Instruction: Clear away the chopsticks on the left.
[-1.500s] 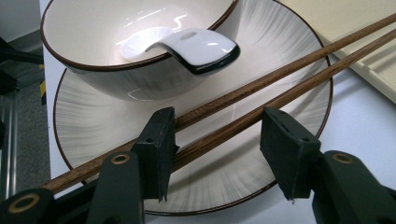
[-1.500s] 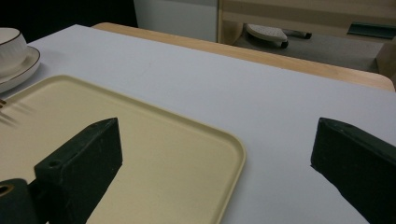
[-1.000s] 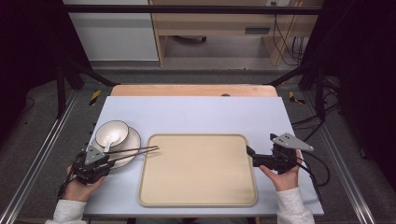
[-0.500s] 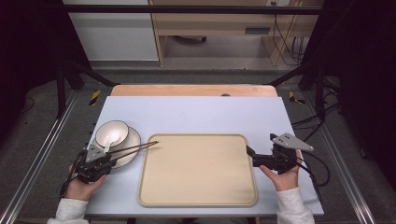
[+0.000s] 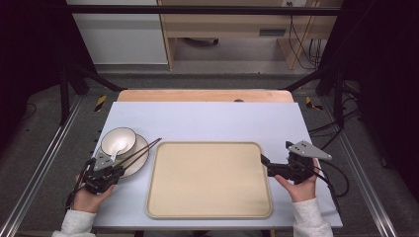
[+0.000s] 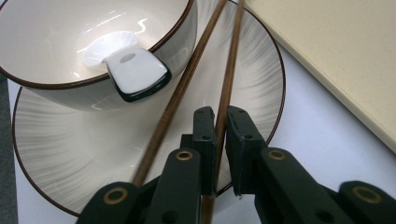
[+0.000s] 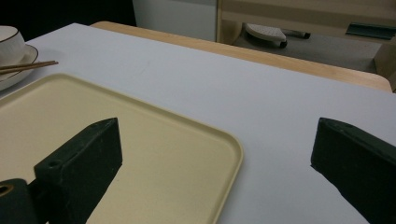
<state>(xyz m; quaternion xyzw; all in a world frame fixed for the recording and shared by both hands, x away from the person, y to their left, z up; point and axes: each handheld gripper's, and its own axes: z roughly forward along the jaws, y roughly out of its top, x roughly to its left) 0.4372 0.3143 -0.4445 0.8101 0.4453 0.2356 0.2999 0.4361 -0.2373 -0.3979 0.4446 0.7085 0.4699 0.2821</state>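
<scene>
The left gripper (image 6: pixel 220 122) is clamped on one chopstick (image 6: pixel 229 79), whose long axis runs across the plate (image 6: pixel 70 144) toward the tray (image 5: pixel 209 180); the right gripper (image 7: pixel 219 154) gapes.

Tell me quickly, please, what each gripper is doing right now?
Left gripper: shut on one chopstick, which lies over the plate.
Right gripper: open, holding nothing, jaws either side of the tray's corner.

Glossy glazed bowl (image 6: pixel 70 51) and plate (image 6: pixel 93 154), wooden chopsticks (image 6: pixel 224 84), matt speckled tray (image 5: pixel 210 180).
</scene>
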